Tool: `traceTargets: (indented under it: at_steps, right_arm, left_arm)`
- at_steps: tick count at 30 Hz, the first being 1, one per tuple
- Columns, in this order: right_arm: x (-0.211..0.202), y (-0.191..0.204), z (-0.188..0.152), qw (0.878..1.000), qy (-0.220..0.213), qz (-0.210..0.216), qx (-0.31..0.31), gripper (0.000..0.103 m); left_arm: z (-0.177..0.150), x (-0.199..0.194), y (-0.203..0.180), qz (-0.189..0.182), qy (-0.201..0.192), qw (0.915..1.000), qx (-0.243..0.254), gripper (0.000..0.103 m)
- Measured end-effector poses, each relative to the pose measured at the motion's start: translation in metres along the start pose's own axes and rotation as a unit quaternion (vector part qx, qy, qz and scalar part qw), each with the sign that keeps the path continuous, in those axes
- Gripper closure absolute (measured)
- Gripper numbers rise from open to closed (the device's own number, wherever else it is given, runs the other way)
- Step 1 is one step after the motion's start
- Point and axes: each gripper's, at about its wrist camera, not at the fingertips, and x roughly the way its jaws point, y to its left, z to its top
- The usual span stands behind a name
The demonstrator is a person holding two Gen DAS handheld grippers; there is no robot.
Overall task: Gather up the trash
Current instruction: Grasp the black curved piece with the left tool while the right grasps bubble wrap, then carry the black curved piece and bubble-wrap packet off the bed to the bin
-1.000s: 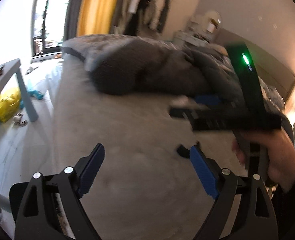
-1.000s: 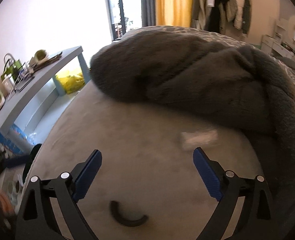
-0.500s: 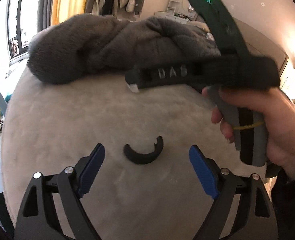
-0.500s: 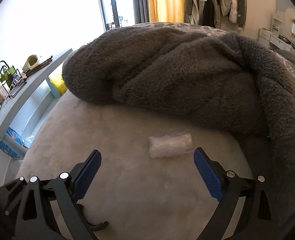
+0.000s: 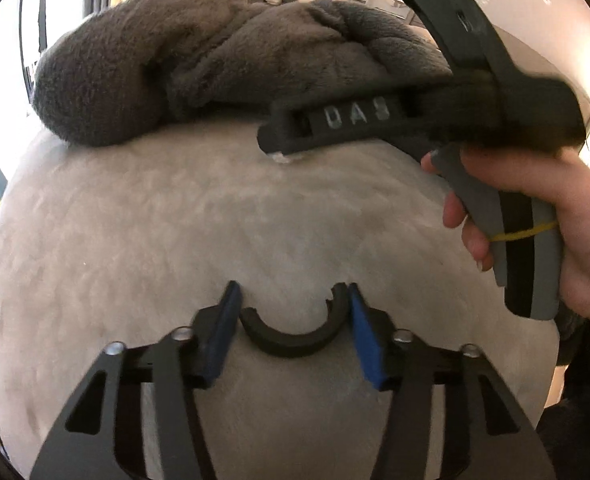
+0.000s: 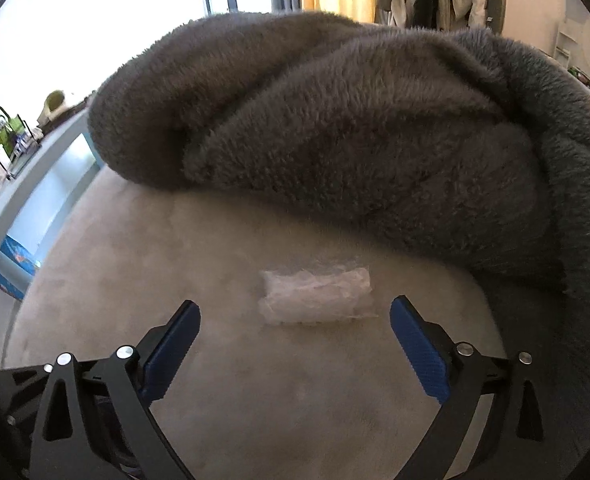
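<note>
Black plastic, curved like a broken half-ring, is lying on the pale plush bed cover (image 5: 135, 240), and this clip fragment (image 5: 295, 336) is sitting directly between the two blue pads of the left hand-held gripper (image 5: 293, 332). Its jaws have just been closing around the piece; the right pad is meeting the upturned end of the curve, while the left pad is standing just beside the other end, and I cannot tell whether it is pressing yet. The fragment is resting on the bed, not lifted.

Farther up the bed, a small clear plastic wrapper (image 6: 317, 296) is lying flat on the same cover, near the edge of a heaped grey fleece blanket (image 6: 355, 140). The right hand-held gripper (image 6: 295, 344) is hovering over it with its jaws standing wide and nothing between the pads; the wrapper is lying just beyond the fingertips. A person's hand (image 5: 555, 232) is gripping that tool's grey handle.

Judging from this, the collecting is only starting: neither piece is off the bed, no bin or bag is showing, and both pickups and the disposal are left to do.
</note>
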Motion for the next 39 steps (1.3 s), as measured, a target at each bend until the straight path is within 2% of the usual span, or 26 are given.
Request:
traceTargets:
  at_steps: [4, 9, 17, 19, 20, 23, 31, 34, 39]
  right_arm:
    - [0.007, -0.009, 0.002, 1.0, -0.001, -0.015, 0.012, 0.005]
    - [0.014, -0.019, 0.003, 0.999, -0.006, -0.008, 0.036, 0.004]
    - [0.031, -0.008, 0.005, 0.999, 0.005, -0.03, 0.023, 0.005]
    - [0.037, -0.005, 0.003, 0.999, 0.012, -0.037, 0.013, 0.029]
    - [0.04, -0.002, 0.003, 0.999, 0.015, -0.038, 0.015, 0.029]
    - [0.037, -0.001, 0.001, 0.999, 0.01, -0.042, 0.019, 0.04]
    - [0.021, 0.024, 0.013, 0.999, -0.005, -0.051, 0.016, 0.041]
    - [0.014, 0.04, 0.02, 0.999, -0.014, -0.044, 0.016, 0.041]
    - [-0.011, 0.061, 0.011, 0.999, -0.028, -0.04, 0.01, 0.041]
  left_arm:
    - [0.003, -0.001, 0.009, -0.022, -0.004, 0.9995, -0.022, 0.055]
    - [0.002, -0.016, 0.011, -0.042, -0.023, 0.9985, -0.026, 0.055]
    - [0.0, -0.046, 0.014, -0.043, -0.044, 0.9981, -0.01, 0.055]
    - [-0.001, -0.054, 0.021, -0.044, -0.048, 0.9977, -0.019, 0.055]
    - [-0.004, -0.058, 0.022, -0.045, -0.048, 0.9976, -0.022, 0.055]
    - [-0.008, -0.069, 0.027, -0.04, -0.052, 0.9976, -0.021, 0.055]
    - [-0.007, -0.088, 0.031, -0.022, -0.071, 0.9972, 0.0, 0.055]
    - [-0.013, -0.093, 0.032, -0.022, -0.073, 0.9971, -0.003, 0.055]
    - [-0.019, -0.105, 0.039, -0.021, -0.077, 0.9967, -0.016, 0.055]
